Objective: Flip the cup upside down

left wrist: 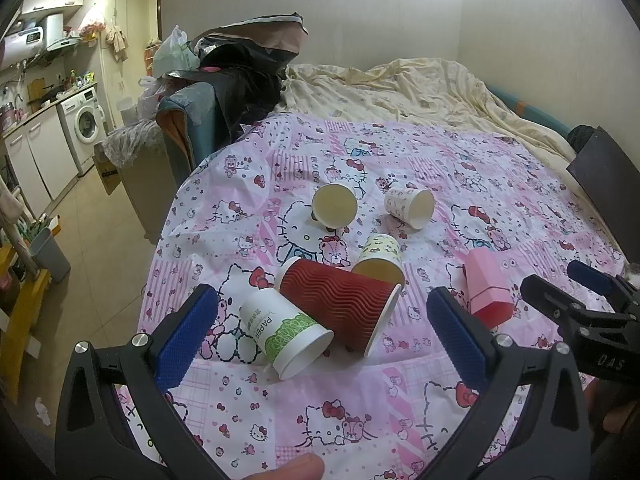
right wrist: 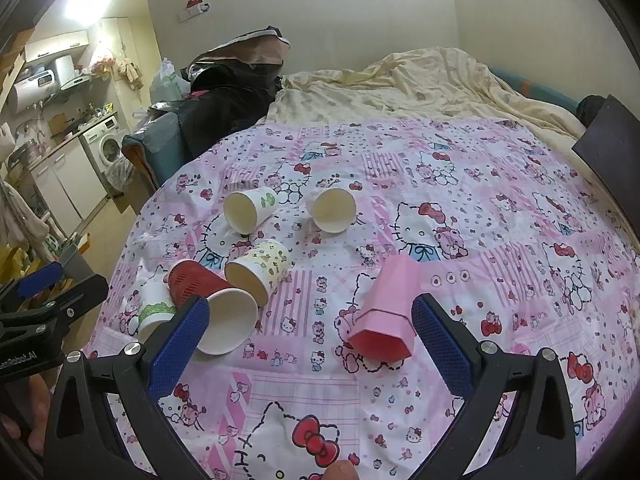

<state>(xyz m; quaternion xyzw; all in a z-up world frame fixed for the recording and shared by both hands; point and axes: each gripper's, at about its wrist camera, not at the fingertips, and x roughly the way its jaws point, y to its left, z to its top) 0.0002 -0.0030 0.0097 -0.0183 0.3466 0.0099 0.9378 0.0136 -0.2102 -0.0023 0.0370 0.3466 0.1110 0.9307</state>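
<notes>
Both grippers hovered low over the near edge of the pink cartoon-print cloth, the left gripper and the right gripper each with jaws spread wide and nothing between the blue pads. Six cups lay on their sides on the cloth, and every mouth that faced a camera showed a bare inside. Nearest the left gripper lay the white cup with a green band, touching the red ribbed cup, whose white interior opened toward the right wrist camera. Just behind the red one lay the cream patterned cup, its rim seemingly against it, though the contact was hard to confirm. Off to the right, near the right gripper's right finger, the pink faceted cup lay apart from the cluster with its red-rimmed mouth toward the near edge. Farther back lay two small white cups, well apart: a plain-looking cup and a printed cup. Beyond the cloth stretched a rumpled cream sheet.
</notes>
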